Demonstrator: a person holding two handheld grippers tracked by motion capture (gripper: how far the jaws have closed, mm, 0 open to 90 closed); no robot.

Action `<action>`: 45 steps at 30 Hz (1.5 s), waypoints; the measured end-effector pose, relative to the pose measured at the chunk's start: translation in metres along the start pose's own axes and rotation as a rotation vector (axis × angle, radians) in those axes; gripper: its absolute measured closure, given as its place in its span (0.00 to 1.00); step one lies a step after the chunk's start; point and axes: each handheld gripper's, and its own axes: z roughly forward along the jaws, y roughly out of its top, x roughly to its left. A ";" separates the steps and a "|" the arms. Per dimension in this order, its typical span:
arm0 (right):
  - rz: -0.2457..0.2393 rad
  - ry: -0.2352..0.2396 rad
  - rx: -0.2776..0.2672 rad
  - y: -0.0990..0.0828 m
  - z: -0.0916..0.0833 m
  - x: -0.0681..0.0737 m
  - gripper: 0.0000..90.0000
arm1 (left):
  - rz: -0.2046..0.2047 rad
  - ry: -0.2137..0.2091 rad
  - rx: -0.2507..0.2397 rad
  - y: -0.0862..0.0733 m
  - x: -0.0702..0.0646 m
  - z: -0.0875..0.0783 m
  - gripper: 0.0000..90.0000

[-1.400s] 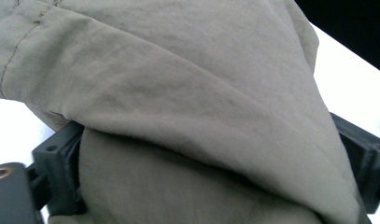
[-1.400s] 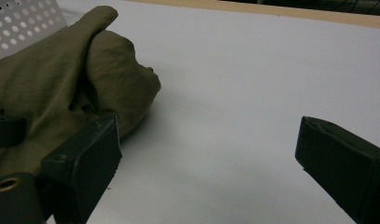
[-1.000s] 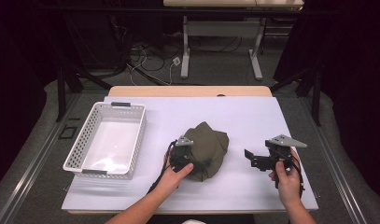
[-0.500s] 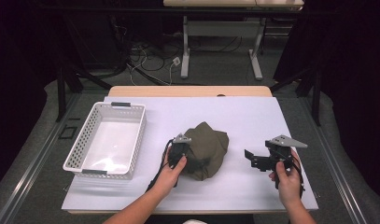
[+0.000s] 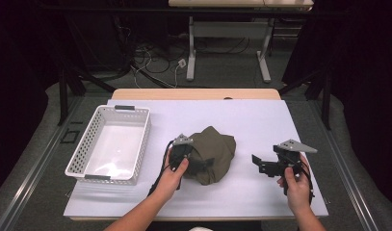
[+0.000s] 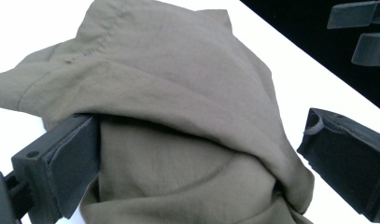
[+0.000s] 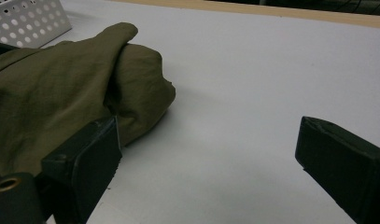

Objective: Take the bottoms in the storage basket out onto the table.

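A crumpled olive-green cloth garment (image 5: pixel 212 155) is seen lying in a heap at the middle of the white tabletop (image 5: pixel 261 125), just right of the white perforated plastic basket (image 5: pixel 110 144). The left claw (image 5: pixel 180 155) is set at the heap's left edge, jaws spread wide with folds of fabric between them, not yet pinched. The right claw (image 5: pixel 266 165) is held wide and empty, apart from the heap on its right. The grasping step is judged in hand. Next, closure of the left jaws on a thick fold is called for.
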 end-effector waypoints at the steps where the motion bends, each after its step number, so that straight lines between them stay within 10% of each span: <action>1: -0.004 -0.003 -0.008 0.000 0.001 0.000 0.07 | 0.008 -0.004 -0.005 0.002 0.000 -0.003 0.01; 35: -0.040 0.048 -0.051 0.013 -0.015 0.015 0.06 | 0.079 -0.033 -0.131 0.052 -0.009 -0.070 0.03; 45: -0.046 0.062 -0.070 0.017 -0.022 0.017 0.06 | 0.114 0.034 -0.170 0.049 -0.002 -0.115 0.07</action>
